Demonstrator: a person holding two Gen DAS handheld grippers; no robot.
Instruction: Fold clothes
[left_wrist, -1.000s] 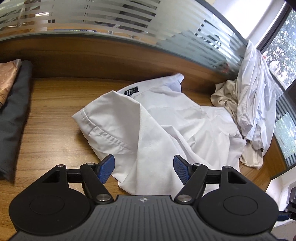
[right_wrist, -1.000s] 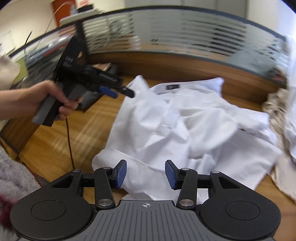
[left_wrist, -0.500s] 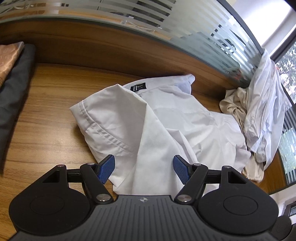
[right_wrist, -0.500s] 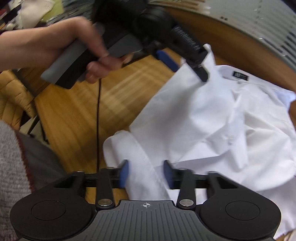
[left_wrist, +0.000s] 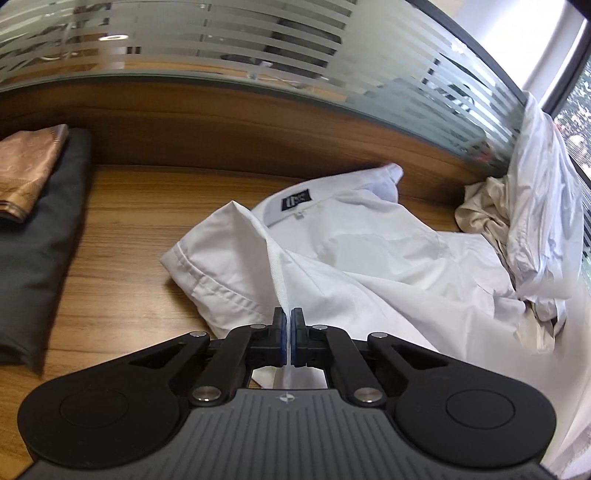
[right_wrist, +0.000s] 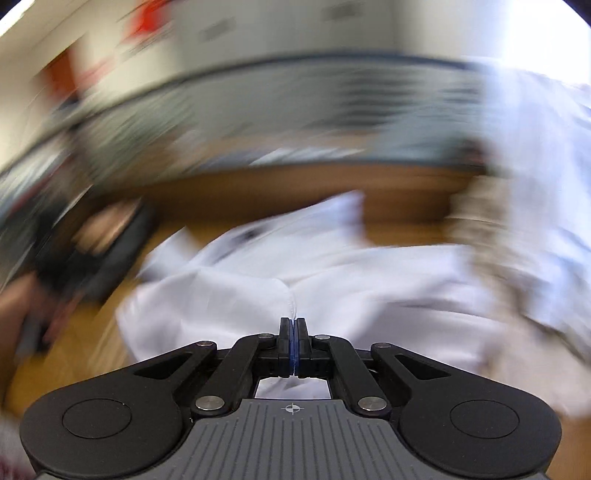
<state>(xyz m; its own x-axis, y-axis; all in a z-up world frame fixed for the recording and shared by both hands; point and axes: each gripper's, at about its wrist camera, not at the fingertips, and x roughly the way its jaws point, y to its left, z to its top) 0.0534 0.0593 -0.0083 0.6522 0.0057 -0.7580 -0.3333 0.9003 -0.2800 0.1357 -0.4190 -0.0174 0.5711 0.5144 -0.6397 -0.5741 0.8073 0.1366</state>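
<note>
Left gripper (left_wrist: 287, 325): black linkage arms w/ silver screws, blue pads, grey ribbed base w/ crosshair mark, two round black discs. Right gripper (right_wrist: 294, 334): same build.

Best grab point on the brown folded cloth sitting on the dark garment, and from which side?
Judging by the left wrist view: take the brown folded cloth at its layered edge facing the camera, coming in low from that near side. It lies flat atop the dark garment, so only that edge gives the fingers purchase.

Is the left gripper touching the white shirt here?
Touching. In the left wrist view the left gripper has its jaws shut on a ridge of the white shirt, and the cloth runs straight up from between the pads.
</note>
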